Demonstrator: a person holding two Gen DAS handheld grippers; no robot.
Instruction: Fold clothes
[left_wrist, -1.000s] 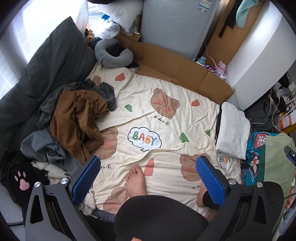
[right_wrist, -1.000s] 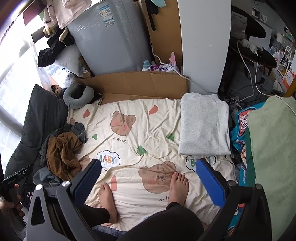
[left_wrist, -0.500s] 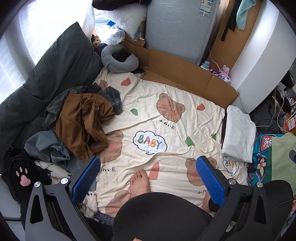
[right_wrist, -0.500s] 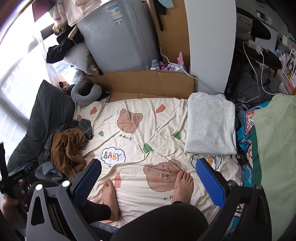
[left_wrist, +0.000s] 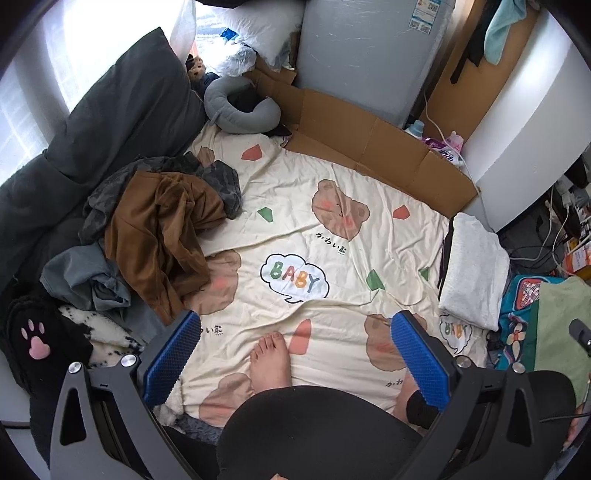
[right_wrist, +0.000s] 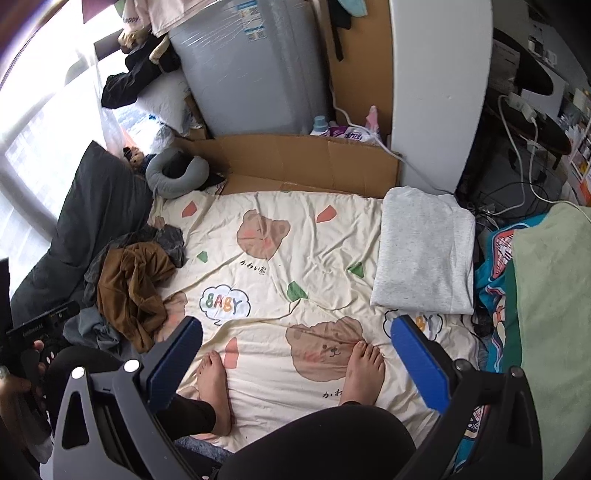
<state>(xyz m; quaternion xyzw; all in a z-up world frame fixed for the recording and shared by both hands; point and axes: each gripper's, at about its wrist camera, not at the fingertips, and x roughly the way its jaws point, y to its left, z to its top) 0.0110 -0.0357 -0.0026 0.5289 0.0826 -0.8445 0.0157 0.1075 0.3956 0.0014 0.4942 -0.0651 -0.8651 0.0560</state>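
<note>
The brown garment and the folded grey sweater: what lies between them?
Only bare bear-print blanket separates the brown garment from the folded grey sweater, shown clearest in the right wrist view.

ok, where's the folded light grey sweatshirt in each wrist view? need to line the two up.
Left wrist: folded light grey sweatshirt lies at the right edge of the cream bear-print sheet, seen narrow and slanted.
Right wrist: the sweatshirt lies right of centre, seen broad, at the sheet's right edge.
Shared landmark: the "BABY" speech bubble, left of the sweatshirt in both.
</note>
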